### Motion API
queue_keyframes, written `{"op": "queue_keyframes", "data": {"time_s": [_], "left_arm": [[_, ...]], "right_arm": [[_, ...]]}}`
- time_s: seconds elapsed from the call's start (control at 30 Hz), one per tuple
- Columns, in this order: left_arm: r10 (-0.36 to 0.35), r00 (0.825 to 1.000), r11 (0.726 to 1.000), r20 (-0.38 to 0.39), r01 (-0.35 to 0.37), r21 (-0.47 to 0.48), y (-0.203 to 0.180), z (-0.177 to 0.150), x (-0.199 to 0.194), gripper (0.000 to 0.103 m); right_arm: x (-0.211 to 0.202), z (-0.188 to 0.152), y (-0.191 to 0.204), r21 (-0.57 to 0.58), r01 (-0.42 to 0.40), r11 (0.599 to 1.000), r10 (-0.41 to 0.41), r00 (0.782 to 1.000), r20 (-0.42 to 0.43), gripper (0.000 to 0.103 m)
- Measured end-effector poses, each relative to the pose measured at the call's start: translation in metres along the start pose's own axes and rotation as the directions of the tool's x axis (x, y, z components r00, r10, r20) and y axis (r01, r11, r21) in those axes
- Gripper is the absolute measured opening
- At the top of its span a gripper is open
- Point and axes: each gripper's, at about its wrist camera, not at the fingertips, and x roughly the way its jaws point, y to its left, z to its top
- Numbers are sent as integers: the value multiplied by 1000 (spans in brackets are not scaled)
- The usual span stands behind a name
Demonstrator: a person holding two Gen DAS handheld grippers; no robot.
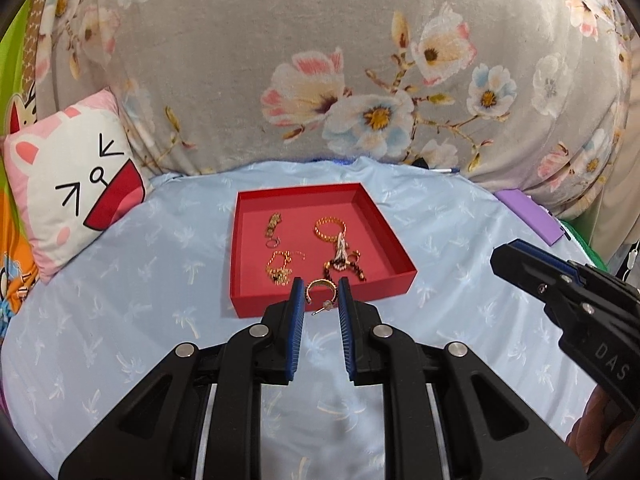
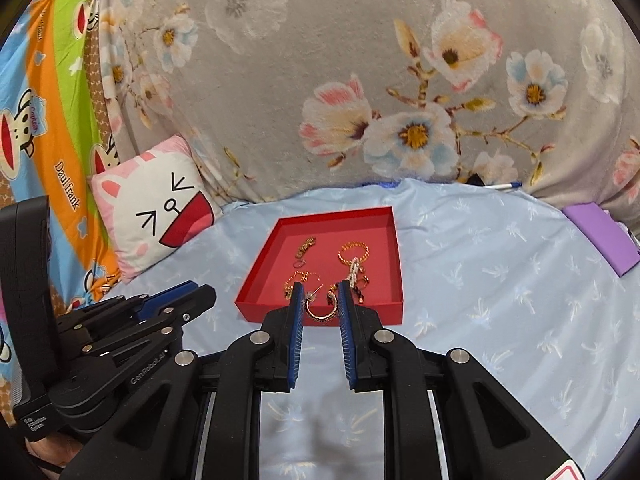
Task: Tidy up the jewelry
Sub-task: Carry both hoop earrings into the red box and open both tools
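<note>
A red tray [image 1: 394, 252] lies on the light blue sheet and holds several gold pieces: a beaded bracelet [image 1: 330, 229], a chain [image 1: 280, 266], a clasp piece [image 1: 273, 225]. It also shows in the right wrist view [image 2: 394, 240]. My left gripper [image 1: 320, 292] is shut on a gold hoop earring [image 1: 319, 289], held at the tray's near wall. My right gripper [image 2: 320, 298] is shut on a second gold hoop earring [image 2: 320, 310], held at the tray's near edge. Each gripper shows in the other's view, the right [image 1: 560, 292] and the left [image 2: 160, 312].
A cat-face pillow [image 1: 76, 184] leans at the left. A floral grey blanket [image 1: 320, 60] rises behind the tray. A purple box [image 1: 528, 216] lies at the right. A pen [image 2: 504, 186] lies at the sheet's back edge.
</note>
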Motion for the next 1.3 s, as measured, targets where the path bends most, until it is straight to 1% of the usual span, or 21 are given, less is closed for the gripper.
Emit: {"op": "queue_keyframes", "data": {"time_s": [0.17,0.37,0.5,0.6,0.77,0.97,1.1,1.3], "left_arm": [[16,999,1000,34,-16,8,-3,19,1,16],[45,997,999,61,-46,17,1,42,15,16],[69,995,997,67,-71,17,7,57,30,16],[90,994,996,64,-91,19,12,67,46,16],[119,992,993,44,-120,21,20,81,79,16],[131,991,991,2,-131,6,33,93,126,16],[145,989,989,-29,-145,-7,41,96,155,16],[156,984,987,-85,-158,-23,50,94,196,16]], "right_arm": [[3,16,4,-5,-21,1000,21,1000,17,16],[18,39,1,-11,-30,999,31,999,25,16],[39,56,-3,-16,-29,999,30,999,18,16],[62,66,-7,-13,-35,999,35,999,1,16],[101,78,-15,-1,-39,999,39,999,-32,16],[153,84,-29,17,-31,999,32,996,-88,16],[187,83,-38,35,-28,999,32,991,-128,16],[235,71,-46,56,-20,998,31,979,-200,16]]}}
